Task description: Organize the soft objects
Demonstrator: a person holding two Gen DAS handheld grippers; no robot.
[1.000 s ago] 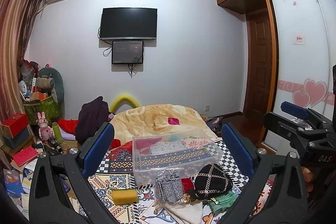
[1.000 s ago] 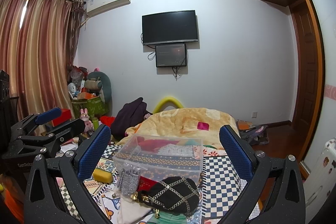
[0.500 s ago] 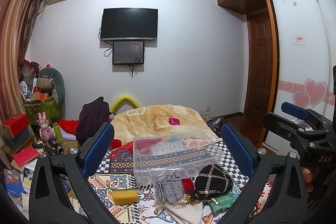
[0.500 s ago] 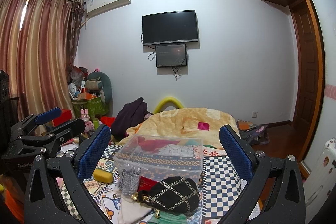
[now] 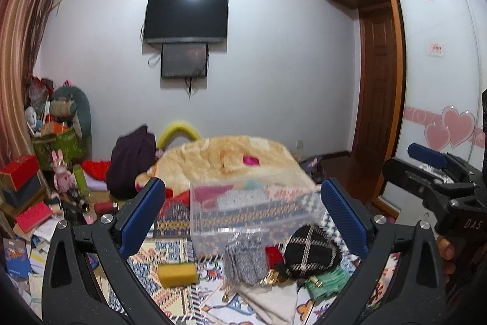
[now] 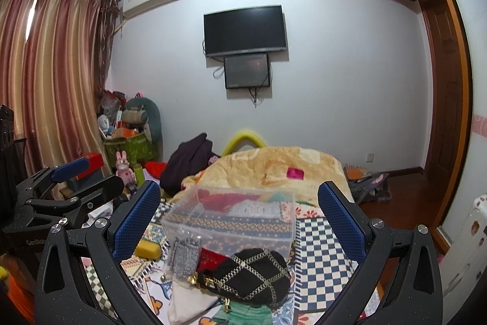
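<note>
A dark television (image 6: 245,30) hangs on the wall above a smaller screen (image 6: 247,71), curtains (image 6: 45,75) at left.

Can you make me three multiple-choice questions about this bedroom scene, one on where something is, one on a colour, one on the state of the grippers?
1. Where does the yellow sponge lie against the clear plastic box?
A. inside it
B. on the bedspread, near its left front corner
C. on top of it

2. What colour is the quilted pouch with the chain pattern?
A. black
B. white
C. pink

3. How do the left gripper and right gripper stand?
A. both shut on cloth
B. one open, one shut
C. both open, holding nothing

Answers: 1 B, the sponge sits outside the box on the patterned cover. 2 A, its fabric is black with pale chains. 3 C, each pair of blue pads is spread wide with nothing between.
</note>
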